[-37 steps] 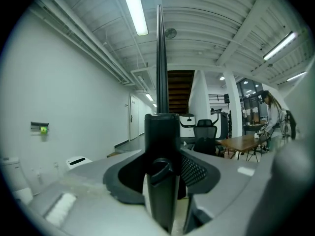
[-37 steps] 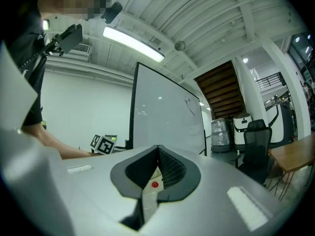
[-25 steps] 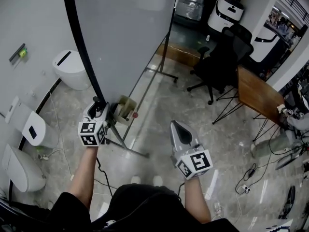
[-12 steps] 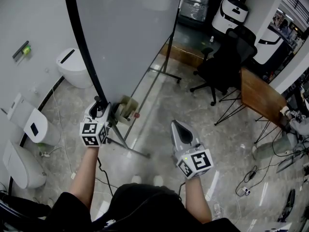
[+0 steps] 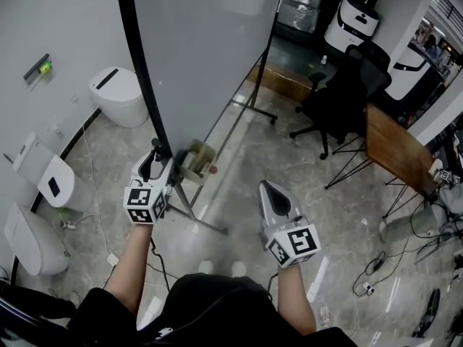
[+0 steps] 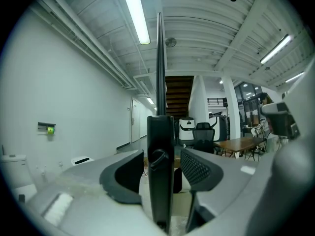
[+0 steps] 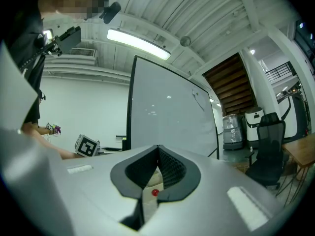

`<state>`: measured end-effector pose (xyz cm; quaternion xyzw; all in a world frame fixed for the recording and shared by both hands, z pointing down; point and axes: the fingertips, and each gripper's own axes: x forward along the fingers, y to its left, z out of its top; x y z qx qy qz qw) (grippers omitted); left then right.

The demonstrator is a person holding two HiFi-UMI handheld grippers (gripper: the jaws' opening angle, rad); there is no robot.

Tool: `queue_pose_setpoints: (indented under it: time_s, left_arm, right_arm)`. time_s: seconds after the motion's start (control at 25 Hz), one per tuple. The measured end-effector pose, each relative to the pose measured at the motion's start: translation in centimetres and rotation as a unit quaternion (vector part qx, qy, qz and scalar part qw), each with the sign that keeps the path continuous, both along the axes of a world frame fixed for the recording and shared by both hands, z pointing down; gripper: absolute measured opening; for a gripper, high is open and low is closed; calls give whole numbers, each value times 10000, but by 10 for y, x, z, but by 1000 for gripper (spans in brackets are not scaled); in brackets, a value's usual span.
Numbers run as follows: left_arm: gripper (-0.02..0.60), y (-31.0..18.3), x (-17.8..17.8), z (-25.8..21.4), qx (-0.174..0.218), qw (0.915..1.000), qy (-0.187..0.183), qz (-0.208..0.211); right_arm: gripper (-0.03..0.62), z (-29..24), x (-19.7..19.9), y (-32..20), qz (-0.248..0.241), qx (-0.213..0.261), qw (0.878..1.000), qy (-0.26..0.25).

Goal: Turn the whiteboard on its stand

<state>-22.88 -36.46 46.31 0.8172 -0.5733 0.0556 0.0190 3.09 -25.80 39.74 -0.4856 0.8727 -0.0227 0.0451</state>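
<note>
The whiteboard (image 5: 202, 49) stands tall on its metal stand (image 5: 242, 103), its black frame edge (image 5: 145, 85) facing me. My left gripper (image 5: 155, 159) is at the lower part of that edge. In the left gripper view the black frame (image 6: 161, 181) runs upright between the jaws, which are opening, with a thin gap on each side. My right gripper (image 5: 272, 194) hangs apart over the floor, shut and empty, to the right of the stand. The right gripper view shows its tips (image 7: 158, 150) met and the whiteboard (image 7: 172, 117) beyond.
A small box (image 5: 197, 163) sits on the stand's base. White floor units (image 5: 116, 96) (image 5: 54, 183) line the left wall. A black office chair (image 5: 347, 96) and a wooden table (image 5: 398, 150) are at the right, with cables (image 5: 372, 266) on the floor.
The board's black edge and my left gripper have shifted slightly right and down in the head view. The right gripper has stayed where it was.
</note>
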Motion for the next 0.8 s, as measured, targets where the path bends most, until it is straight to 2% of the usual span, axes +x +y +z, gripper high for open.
queue_pose_setpoints:
  time_s: [0.16, 0.32, 0.44, 0.8]
  left_arm:
    - [249, 12, 0, -14, 140, 9999, 91, 3]
    - [209, 27, 8, -34, 324, 9993, 140, 93]
    - [176, 34, 22, -46, 418, 9989, 71, 181]
    - [164, 44, 77, -63, 616, 9964, 169, 556]
  right_arm:
    - [9, -1, -4, -2, -36, 8, 10000, -27]
    - [9, -5, -6, -5, -96, 89, 9999, -45]
    - [9, -10, -2, -6, -113, 160, 9998, -52]
    - [9, -19, 21, -7, -67, 264, 9996, -97]
